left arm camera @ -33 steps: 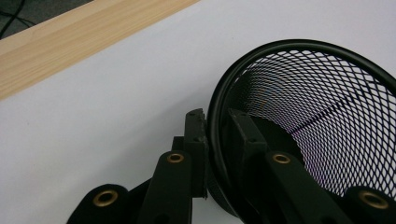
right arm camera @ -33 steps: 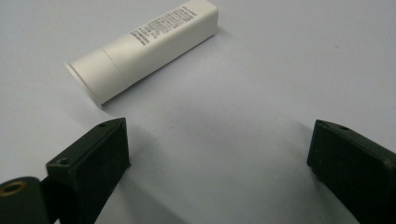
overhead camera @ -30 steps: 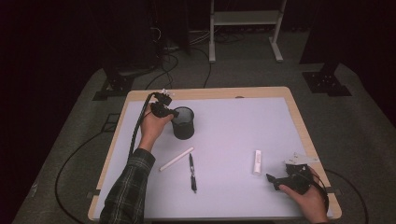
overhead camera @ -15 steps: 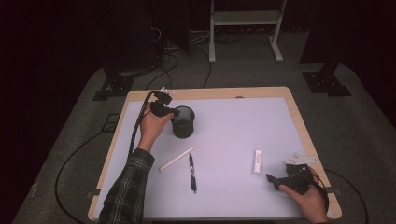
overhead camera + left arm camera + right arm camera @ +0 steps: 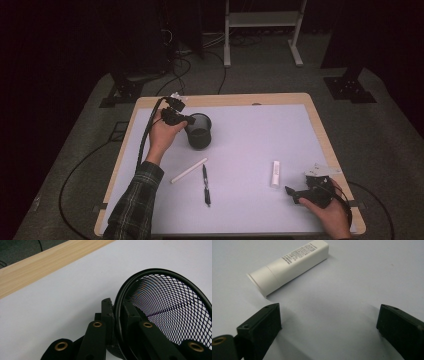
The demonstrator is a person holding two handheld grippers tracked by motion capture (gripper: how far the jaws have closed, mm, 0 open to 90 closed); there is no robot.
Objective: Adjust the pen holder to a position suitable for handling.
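A black mesh cup (image 5: 199,132) stands at the table's back left. My left gripper (image 5: 186,120) is shut on its near-left rim. In the left gripper view the jaws of my left gripper (image 5: 115,305) pinch the cup's wire rim (image 5: 160,272), one jaw inside the mesh and one outside. A white tube (image 5: 275,173) lies at the front right. My right gripper (image 5: 296,193) rests low just to its right, open. In the right gripper view the printed tube (image 5: 289,265) lies ahead of my right gripper (image 5: 329,315), outside the jaws, with bare table between them.
A white stick (image 5: 189,170) and a black pen (image 5: 205,184) lie side by side in the front middle of the white table top (image 5: 250,135). The wooden edge (image 5: 37,265) runs close behind the cup. Cables hang off the table's left side.
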